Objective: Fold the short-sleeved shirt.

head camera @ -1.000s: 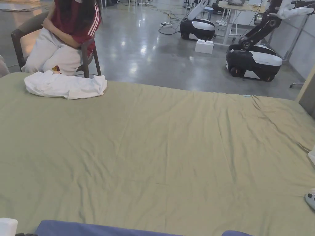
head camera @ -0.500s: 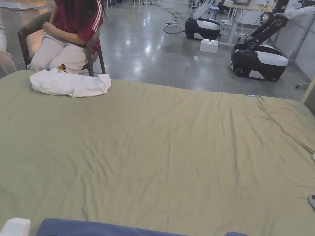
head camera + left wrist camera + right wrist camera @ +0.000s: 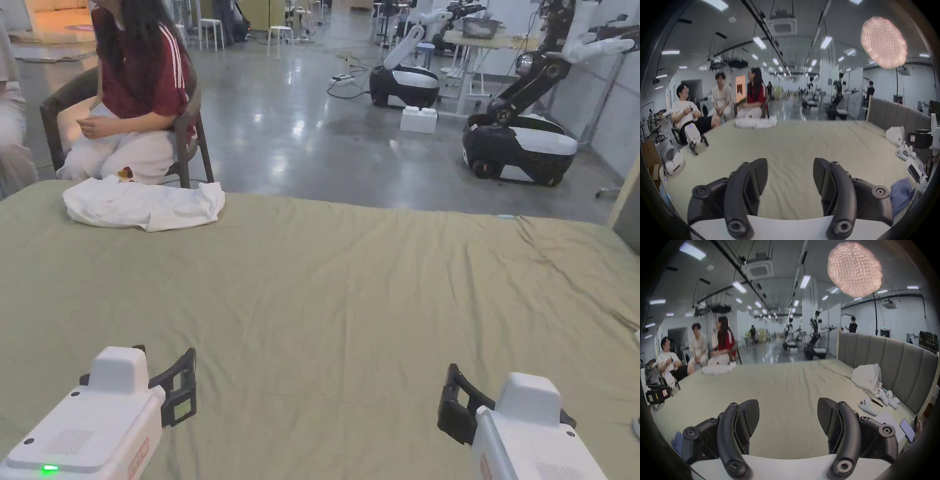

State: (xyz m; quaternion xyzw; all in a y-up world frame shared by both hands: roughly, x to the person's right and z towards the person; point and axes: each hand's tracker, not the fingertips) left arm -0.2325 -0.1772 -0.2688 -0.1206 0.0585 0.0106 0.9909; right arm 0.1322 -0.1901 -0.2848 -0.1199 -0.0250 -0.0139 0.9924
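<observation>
Both tongs, left gripper point(image 3: 181, 387) and right gripper point(image 3: 451, 400), stood wide and empty; the crumpled white shirt point(image 3: 144, 205) lay far ahead-left on the wrinkled green sheet point(image 3: 350, 294).

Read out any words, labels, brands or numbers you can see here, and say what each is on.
None can be read.
Red sticker on white housing of left tongs: too small.
Red sticker on white housing of right tongs: cut off.
Dark print on seated person's beige T-shirt: blurred.
</observation>
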